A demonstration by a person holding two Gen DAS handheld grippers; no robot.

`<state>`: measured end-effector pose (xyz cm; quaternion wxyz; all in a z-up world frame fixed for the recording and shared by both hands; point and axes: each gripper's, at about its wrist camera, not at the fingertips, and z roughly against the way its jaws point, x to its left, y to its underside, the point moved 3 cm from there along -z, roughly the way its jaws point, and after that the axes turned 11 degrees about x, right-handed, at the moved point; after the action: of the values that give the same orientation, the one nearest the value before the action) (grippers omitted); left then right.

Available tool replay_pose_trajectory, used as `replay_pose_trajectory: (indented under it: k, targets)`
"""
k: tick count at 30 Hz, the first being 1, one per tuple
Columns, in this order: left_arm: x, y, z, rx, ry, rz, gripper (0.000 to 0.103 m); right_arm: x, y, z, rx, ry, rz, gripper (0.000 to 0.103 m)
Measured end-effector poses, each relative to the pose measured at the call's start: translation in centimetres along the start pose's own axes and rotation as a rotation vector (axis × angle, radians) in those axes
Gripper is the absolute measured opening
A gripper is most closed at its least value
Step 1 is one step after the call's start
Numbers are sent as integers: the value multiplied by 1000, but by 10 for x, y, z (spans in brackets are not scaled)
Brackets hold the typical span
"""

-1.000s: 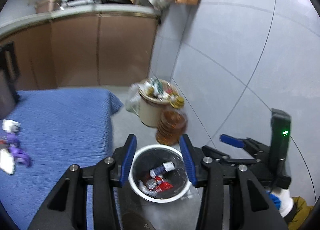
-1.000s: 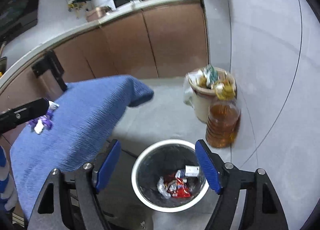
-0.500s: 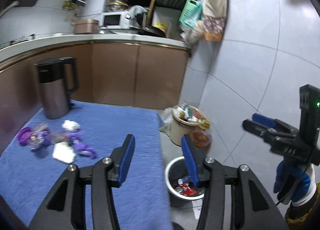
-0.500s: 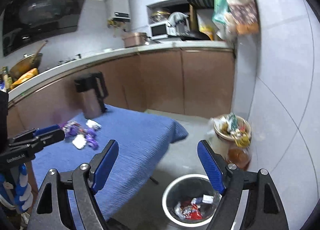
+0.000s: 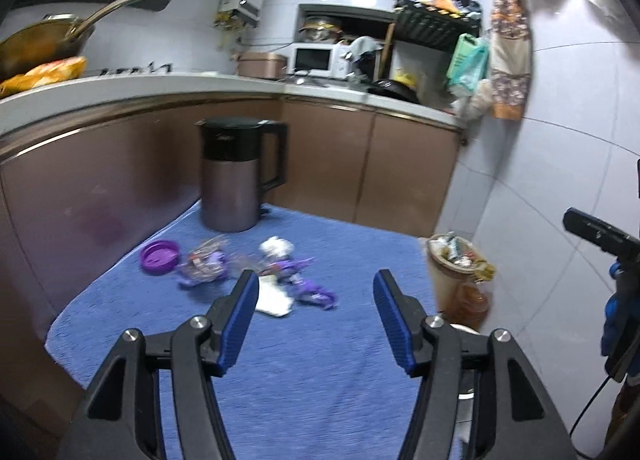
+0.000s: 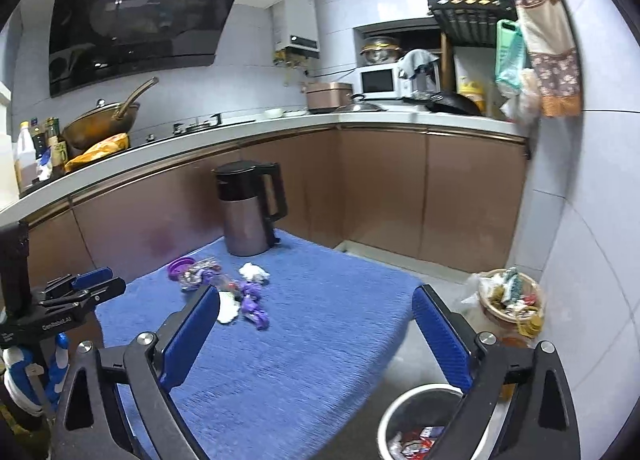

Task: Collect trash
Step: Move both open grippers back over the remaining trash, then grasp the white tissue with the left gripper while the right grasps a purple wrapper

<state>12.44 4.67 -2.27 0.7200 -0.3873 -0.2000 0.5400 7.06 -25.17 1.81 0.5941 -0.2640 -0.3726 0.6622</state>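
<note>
1. The left gripper (image 5: pixel 314 320) is open and holds nothing; it hangs over the blue tabletop (image 5: pixel 320 380).
2. The right gripper (image 6: pixel 316 336) is also wide open and empty.
3. The trash (image 5: pixel 276 276), purple wrappers and white paper, lies on the tabletop near the kettle (image 5: pixel 236 176).
4. The bin (image 6: pixel 416 424) stands on the floor beside the tabletop, with wrappers inside.

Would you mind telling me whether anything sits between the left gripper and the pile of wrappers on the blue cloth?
Nothing visible does. The left gripper is open above bare blue cloth, and the wrappers lie just beyond its fingertips. The kettle stands behind the pile, out of the path.
</note>
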Motion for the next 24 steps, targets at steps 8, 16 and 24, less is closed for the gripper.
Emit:
replay_pose_trajectory:
  k: [8, 16, 24]
  targets:
    - [44, 13, -58, 112, -34, 45, 58, 17, -8, -71, 78, -38, 24, 97]
    - [58, 18, -161, 287, -10, 43, 57, 33, 0, -174, 251, -145, 81, 79]
    - [73, 11, -242, 397, -1, 27, 57, 50, 11, -268, 398, -280, 106, 62]
